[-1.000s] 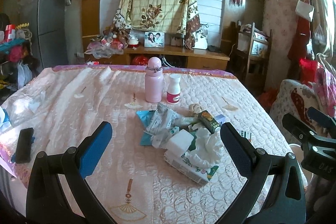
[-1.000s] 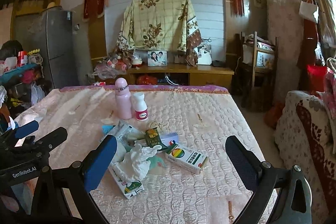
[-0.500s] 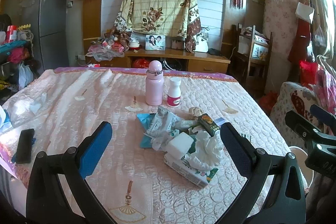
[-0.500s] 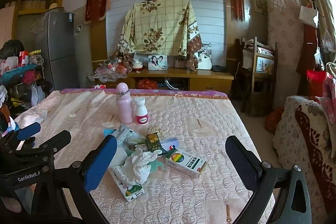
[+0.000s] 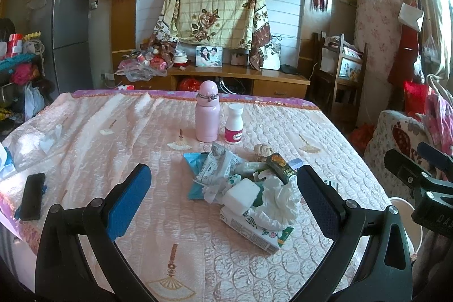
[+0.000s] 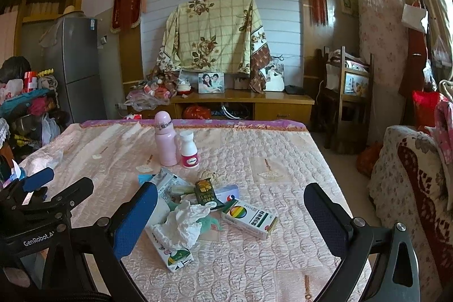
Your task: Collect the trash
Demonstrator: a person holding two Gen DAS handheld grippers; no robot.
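Observation:
A pile of trash lies mid-table: a crumpled white tissue (image 5: 279, 198) (image 6: 184, 222) on a flat green-and-white box (image 5: 254, 229) (image 6: 170, 252), a white wrapper (image 5: 216, 167), a dark green sachet (image 5: 279, 164) (image 6: 205, 193) and a rainbow-printed box (image 6: 249, 218). My left gripper (image 5: 223, 203) is open and empty, held just short of the pile. My right gripper (image 6: 230, 222) is open and empty, with the tissue and rainbow box between its fingers in view.
A pink bottle (image 5: 207, 115) and a white pill bottle (image 5: 234, 124) stand behind the pile. A black phone (image 5: 32, 196) lies at the left edge of the pink quilted table (image 5: 99, 149). A white bucket (image 5: 407, 222) sits beside the table, right. A floral armchair (image 6: 410, 188) is at right.
Both views have shifted slightly; the pile sits a little lower and nearer in the right wrist view. Both grippers stay open and empty.

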